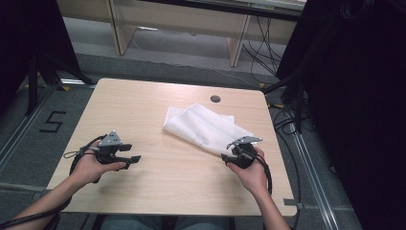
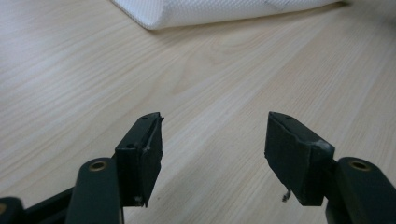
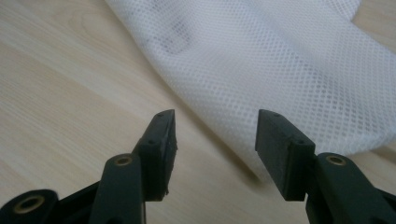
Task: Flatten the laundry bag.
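Observation:
A white mesh cloth [image 1: 203, 127] lies folded on the light wooden table [image 1: 158, 182], right of centre. My right gripper [image 1: 228, 149] sits at the cloth's near right corner, jaws open; in the right gripper view the mesh cloth [image 3: 280, 60] spreads just beyond the gripper [image 3: 215, 135], with nothing between the pads. My left gripper [image 1: 132, 153] rests low over bare wood at the left, open and pointing right. In the left gripper view the gripper [image 2: 215, 144] faces empty tabletop, and the cloth's folded edge [image 2: 210, 11] lies farther off.
A round dark grommet [image 1: 215, 98] is set in the table near its far edge. Black cables [image 1: 287, 120] and a black curtain [image 1: 354, 96] stand off the right side. Desk legs [image 1: 119, 33] rise beyond the table, and a "5" [image 1: 51, 121] marks the floor at left.

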The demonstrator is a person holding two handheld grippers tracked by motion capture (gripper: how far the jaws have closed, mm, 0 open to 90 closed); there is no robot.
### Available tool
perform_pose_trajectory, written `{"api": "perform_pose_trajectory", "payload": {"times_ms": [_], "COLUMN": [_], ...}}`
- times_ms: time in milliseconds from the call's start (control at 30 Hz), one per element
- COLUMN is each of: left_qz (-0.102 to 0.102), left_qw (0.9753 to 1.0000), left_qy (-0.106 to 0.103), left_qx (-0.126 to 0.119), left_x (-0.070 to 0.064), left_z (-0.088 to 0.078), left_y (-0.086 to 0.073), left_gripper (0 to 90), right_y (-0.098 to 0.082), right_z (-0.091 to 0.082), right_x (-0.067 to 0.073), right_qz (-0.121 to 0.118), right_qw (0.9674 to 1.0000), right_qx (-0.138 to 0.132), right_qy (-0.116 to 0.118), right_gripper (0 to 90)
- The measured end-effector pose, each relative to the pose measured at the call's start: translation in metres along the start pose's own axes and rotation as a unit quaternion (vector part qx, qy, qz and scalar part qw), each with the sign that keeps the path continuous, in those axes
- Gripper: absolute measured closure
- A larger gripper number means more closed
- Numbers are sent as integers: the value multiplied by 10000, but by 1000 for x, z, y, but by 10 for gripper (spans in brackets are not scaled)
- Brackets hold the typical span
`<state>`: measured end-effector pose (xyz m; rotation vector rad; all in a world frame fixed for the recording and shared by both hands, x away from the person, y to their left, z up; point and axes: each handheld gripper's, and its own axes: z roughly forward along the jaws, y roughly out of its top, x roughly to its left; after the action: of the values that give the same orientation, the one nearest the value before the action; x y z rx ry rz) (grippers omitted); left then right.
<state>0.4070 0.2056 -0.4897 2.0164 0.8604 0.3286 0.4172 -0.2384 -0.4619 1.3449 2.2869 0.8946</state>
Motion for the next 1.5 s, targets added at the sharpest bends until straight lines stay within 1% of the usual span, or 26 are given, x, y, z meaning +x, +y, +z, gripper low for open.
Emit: {"api": "perform_pose_trajectory", "payload": {"times_ms": [33,100,133,167,233,300,367,400,500,533,567,600,633,667,833,900,933,1000,1100,1133,1167,1233,1333,1400,1467,1500], "left_qz": [47,56,98,92,106,87,70,59,83,92,163,86,76,71,89,115,85,141,196,114,185,175,197,180,183,181], "left_qw": [10000,10000,9999,10000,9999,9999,10000,10000,9999,9999,9998,9999,9999,9999,9999,9999,9998,9998,9997,9998,9997,9997,9997,9997,9997,9997], "left_qy": [-27,19,-31,-31,-84,-61,-56,-64,-102,-114,-103,-113,-87,-88,-82,-109,-128,-125,-101,-102,-107,-101,-78,-98,-87,-83], "left_qx": [6,-11,-23,-21,25,16,35,31,27,52,113,58,19,19,18,59,89,72,126,128,110,109,131,116,117,116], "left_x": [-1,-4,-4,-4,-3,-2,-2,-2,-1,-1,0,-1,-1,-1,-1,-1,-1,-1,0,0,0,0,0,0,0,0], "left_z": [0,1,2,2,3,3,4,4,4,4,3,3,4,4,4,4,4,4,3,3,3,3,3,3,3,4], "left_y": [0,0,0,0,1,0,0,0,-1,-1,-1,-1,-2,-2,-3,-2,-2,-2,-3,-3,-3,-3,-3,-3,-3,-3], "left_gripper": [364,363,362,362,362,361,362,361,358,357,355,355,354,354,350,350,350,350,348,349,349,349,349,349,349,349], "right_y": [1,5,8,10,16,26,31,41,51,54,55,58,59,60,63,62,62,61,62,63,63,62,61,58,54,52], "right_z": [2,6,7,9,13,17,22,30,47,51,55,58,63,68,81,85,87,89,90,89,88,89,84,82,77,76], "right_x": [-1,1,3,3,7,11,12,15,19,23,24,28,29,32,34,34,34,34,34,34,33,33,35,35,39,40], "right_qz": [-136,-218,-181,-366,-527,-642,-679,-611,-710,-683,-723,-694,-801,-814,-758,-775,-780,-825,-802,-765,-774,-752,-824,-976,-863,-899], "right_qw": [9999,9998,9998,9993,9986,9978,9975,9977,9972,9970,9967,9966,9957,9956,9950,9943,9941,9931,9938,9939,9938,9942,9925,9916,9917,9914], "right_qx": [-45,15,66,63,26,180,193,257,191,306,292,381,387,394,633,720,737,816,757,773,773,732,830,761,860,847], "right_qy": [-31,-8,20,38,57,40,42,106,119,205,237,232,238,257,141,123,131,135,150,195,199,250,341,376,410,441], "right_gripper": [493,526,553,572,596,626,633,634,614,604,591,577,564,545,473,472,484,541,706,738,772,828,851,855,855,855]}}
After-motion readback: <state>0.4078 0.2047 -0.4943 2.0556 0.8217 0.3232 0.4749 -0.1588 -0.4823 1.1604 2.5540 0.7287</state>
